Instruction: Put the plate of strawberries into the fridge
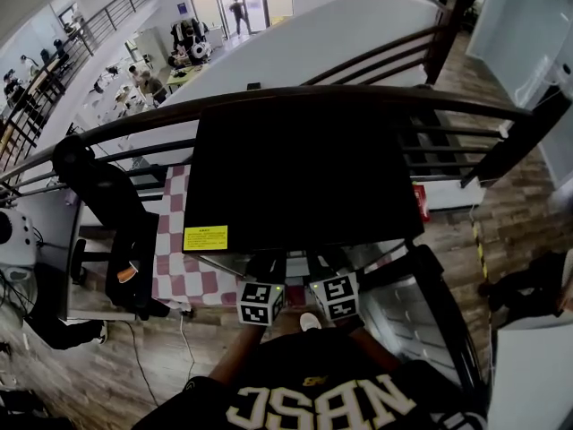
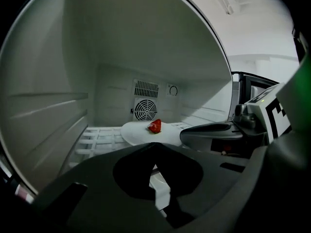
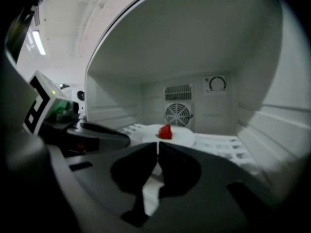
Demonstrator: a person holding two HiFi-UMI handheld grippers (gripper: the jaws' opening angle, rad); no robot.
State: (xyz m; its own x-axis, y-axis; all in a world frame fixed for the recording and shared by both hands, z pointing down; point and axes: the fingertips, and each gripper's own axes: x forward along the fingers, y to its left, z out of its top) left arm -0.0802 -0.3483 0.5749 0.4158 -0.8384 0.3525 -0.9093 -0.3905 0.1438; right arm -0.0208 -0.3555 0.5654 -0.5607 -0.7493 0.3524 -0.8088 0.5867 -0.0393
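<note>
Resting on the white wire shelf (image 2: 97, 137) inside the fridge (image 1: 304, 168): one white plate (image 2: 138, 132), toward the shelf's back edge, just in front of the round fan grille (image 2: 145, 109) in the rear wall.
Contents: a single red strawberry (image 2: 155, 126), about mid-plate.
Left hand-held gripper (image 2: 155, 147): inside the fridge at the shelf's front edge, clenched, tips together, nothing seen between them.
Right hand-held gripper (image 3: 157, 147): just beside the left one, likewise clenched with nothing seen in its jaws.
The plate's near rim is hidden behind both sets of jaws, so contact cannot be told.
Fridge exterior: black top, seen from above in the head view.
</note>
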